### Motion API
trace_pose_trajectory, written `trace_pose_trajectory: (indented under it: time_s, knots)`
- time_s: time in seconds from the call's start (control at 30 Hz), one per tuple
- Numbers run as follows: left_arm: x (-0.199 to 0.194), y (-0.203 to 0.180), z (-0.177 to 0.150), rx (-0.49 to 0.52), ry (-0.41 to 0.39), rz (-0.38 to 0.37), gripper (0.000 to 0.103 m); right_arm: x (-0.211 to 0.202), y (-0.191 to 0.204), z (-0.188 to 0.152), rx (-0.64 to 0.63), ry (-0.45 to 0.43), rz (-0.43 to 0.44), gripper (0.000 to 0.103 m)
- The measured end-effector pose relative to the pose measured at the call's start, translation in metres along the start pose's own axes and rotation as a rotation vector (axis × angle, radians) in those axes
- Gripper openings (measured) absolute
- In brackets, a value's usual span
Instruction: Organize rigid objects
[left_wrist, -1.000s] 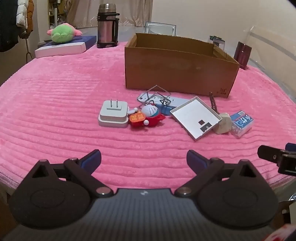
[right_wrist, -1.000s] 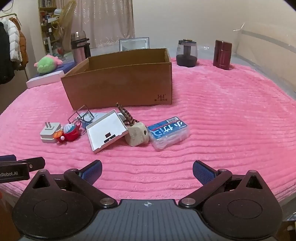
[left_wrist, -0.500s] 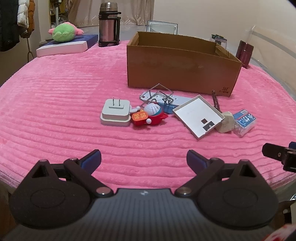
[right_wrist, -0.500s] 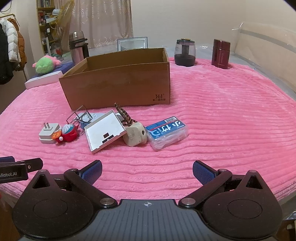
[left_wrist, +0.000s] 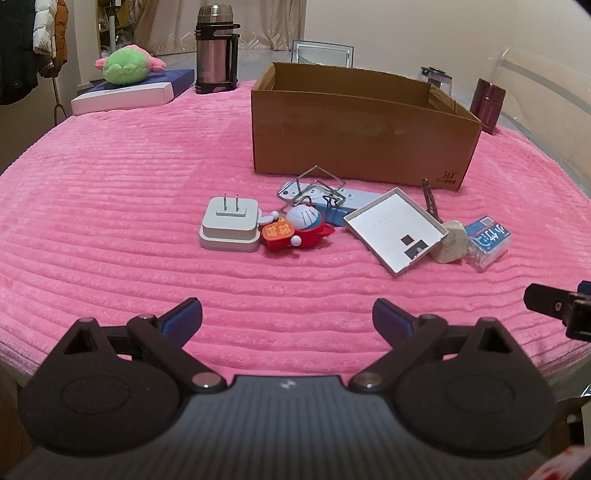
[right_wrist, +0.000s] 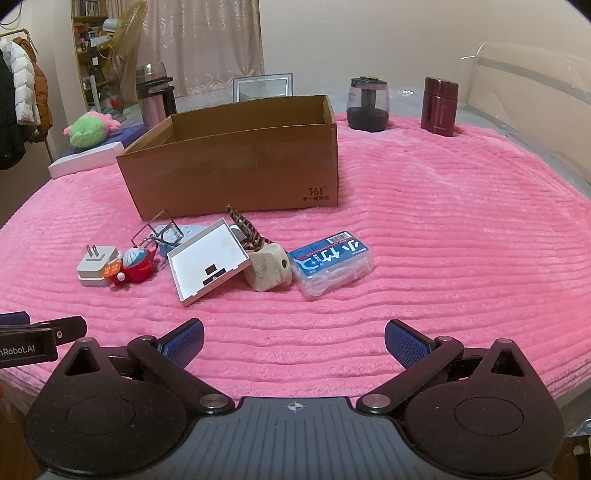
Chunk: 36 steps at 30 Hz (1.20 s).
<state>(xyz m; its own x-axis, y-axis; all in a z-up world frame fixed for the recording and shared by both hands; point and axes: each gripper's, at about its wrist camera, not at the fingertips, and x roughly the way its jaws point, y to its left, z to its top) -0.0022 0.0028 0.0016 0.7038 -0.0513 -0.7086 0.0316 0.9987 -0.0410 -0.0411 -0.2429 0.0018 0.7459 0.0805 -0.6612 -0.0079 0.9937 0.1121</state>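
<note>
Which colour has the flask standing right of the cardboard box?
Dark red flask, shown best in the right wrist view.

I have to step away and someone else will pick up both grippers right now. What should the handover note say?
Left gripper: open, empty, hovering above the near edge of the pink blanket.
Right gripper: open, empty, also at the near edge.
Items all lie loose in front of the cardboard box: white plug adapter, red cartoon figure, wire clip on a blue power strip, white square tray, beige plug, clear plastic case with blue label.
Done: nothing visibly packed; what shows of the box interior looks empty.
Left: probably move every item into the box.
</note>
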Motion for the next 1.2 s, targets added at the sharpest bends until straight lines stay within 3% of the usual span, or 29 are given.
trace_pose_trajectory:
  time_s: [1.2]
  knots:
    - [0.016, 0.001, 0.009, 0.039, -0.003, -0.005, 0.097, 0.009, -0.014, -0.002, 0.013, 0.011, -0.026, 0.101]
